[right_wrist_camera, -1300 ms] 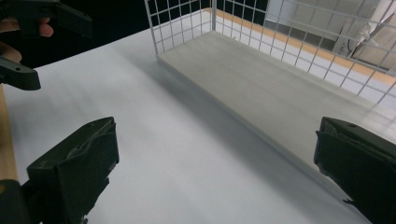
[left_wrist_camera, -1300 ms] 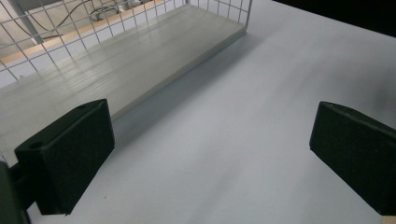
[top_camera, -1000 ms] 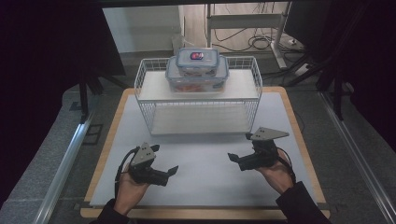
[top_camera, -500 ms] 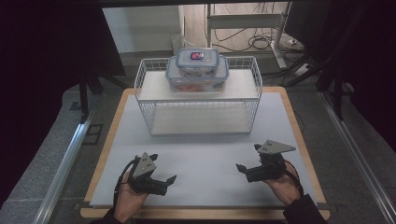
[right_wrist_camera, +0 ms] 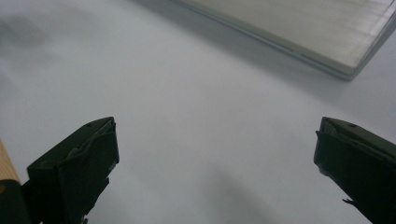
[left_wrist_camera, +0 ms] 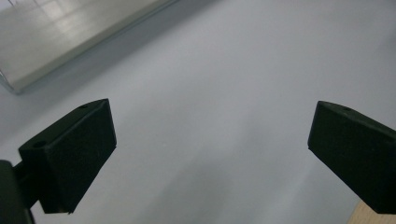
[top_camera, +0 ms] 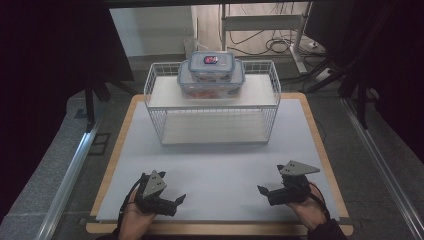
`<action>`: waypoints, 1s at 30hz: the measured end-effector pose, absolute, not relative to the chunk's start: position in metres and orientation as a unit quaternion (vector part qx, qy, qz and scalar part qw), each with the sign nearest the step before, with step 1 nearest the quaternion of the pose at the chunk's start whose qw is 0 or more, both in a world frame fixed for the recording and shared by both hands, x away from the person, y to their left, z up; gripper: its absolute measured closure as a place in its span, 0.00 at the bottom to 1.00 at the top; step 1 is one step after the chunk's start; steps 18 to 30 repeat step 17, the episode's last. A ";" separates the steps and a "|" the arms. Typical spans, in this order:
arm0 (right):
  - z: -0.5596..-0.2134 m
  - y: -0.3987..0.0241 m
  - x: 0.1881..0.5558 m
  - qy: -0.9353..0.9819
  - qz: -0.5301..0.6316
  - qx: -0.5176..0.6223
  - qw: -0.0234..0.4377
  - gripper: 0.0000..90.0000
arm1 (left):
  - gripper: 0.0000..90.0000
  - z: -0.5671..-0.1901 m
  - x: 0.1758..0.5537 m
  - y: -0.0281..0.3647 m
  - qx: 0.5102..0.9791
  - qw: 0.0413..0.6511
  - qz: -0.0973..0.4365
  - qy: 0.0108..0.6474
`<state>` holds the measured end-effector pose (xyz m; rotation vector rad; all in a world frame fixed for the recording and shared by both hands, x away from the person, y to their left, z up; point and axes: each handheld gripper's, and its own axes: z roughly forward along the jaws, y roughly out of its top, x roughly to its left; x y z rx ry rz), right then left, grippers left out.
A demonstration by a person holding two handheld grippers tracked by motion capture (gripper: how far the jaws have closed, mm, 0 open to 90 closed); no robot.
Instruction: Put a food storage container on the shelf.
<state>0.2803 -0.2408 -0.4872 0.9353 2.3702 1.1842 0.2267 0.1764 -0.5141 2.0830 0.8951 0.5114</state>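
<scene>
Near the mat's (top_camera: 220, 165) front edge, both claws (top_camera: 180, 201) (top_camera: 263, 191) agape.

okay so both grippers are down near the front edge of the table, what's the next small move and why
Probably bring both grippers forward toward the wire rack. The left gripper and right gripper sit open and empty on the white mat, while the stacked containers rest on the rack's top shelf, well beyond them.

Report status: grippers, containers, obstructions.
Left gripper and right gripper: jaws open, empty, low over the white mat. Two stacked containers sit on top of the wire rack, untouched. Nothing between.
</scene>
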 end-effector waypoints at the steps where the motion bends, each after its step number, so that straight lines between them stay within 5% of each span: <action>1: -0.489 -0.242 0.280 0.833 0.412 0.330 0.165 0.00 | 0.01 -0.516 0.227 0.177 0.824 0.393 0.199 0.355; 30: -0.510 -0.247 0.279 0.851 0.365 0.350 0.144 0.00 | 0.01 -0.527 0.233 0.187 0.826 0.372 0.170 0.387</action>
